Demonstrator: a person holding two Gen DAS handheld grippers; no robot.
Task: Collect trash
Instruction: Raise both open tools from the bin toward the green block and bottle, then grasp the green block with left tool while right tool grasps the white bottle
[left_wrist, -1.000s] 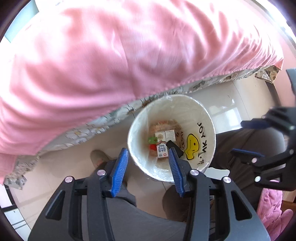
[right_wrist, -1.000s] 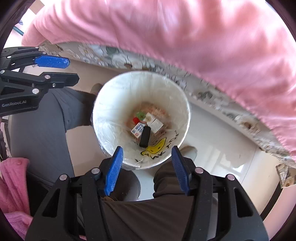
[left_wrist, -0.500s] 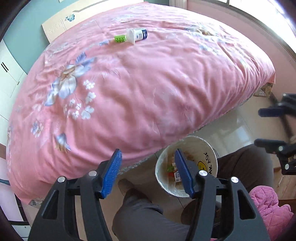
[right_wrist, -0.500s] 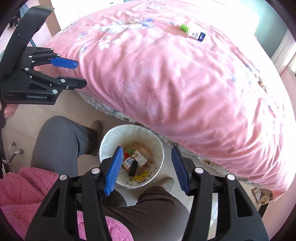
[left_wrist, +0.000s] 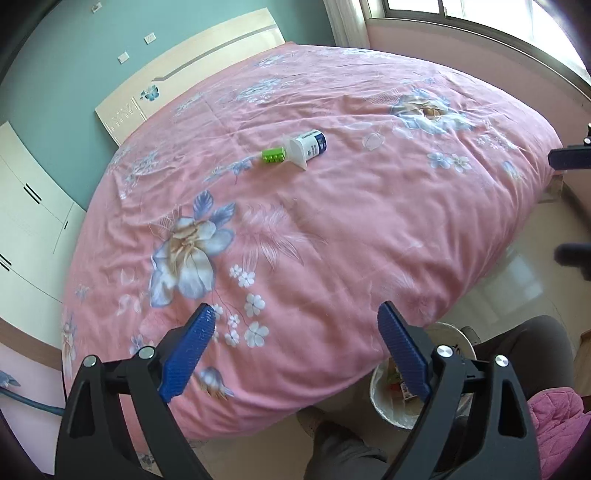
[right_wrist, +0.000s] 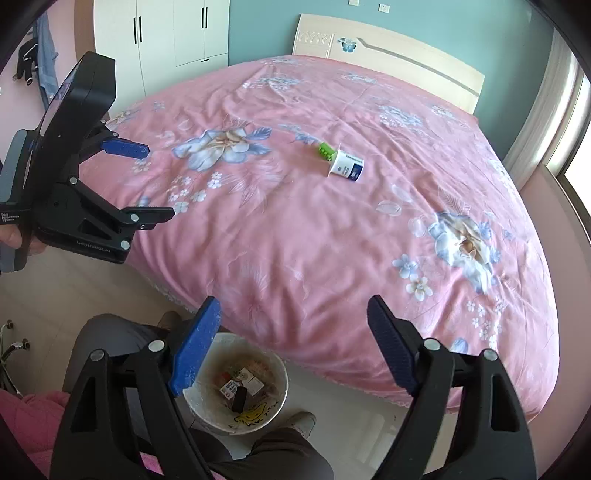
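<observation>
Both hand-held grippers, left (left_wrist: 291, 336) and right (right_wrist: 293, 328), spread empty, next reaching for the cup (right_wrist: 346, 168) and green block (right_wrist: 326, 151) on the bed (right_wrist: 295, 240).

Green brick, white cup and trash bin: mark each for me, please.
green brick (left_wrist: 273, 154), left wrist view, on its studded top face.
white cup (left_wrist: 309, 147), left wrist view, on its labelled side wall.
trash bin (right_wrist: 281, 384), right wrist view, on its white rim at the right.

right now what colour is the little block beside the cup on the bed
Bright green block; clearest in the left wrist view.
</observation>
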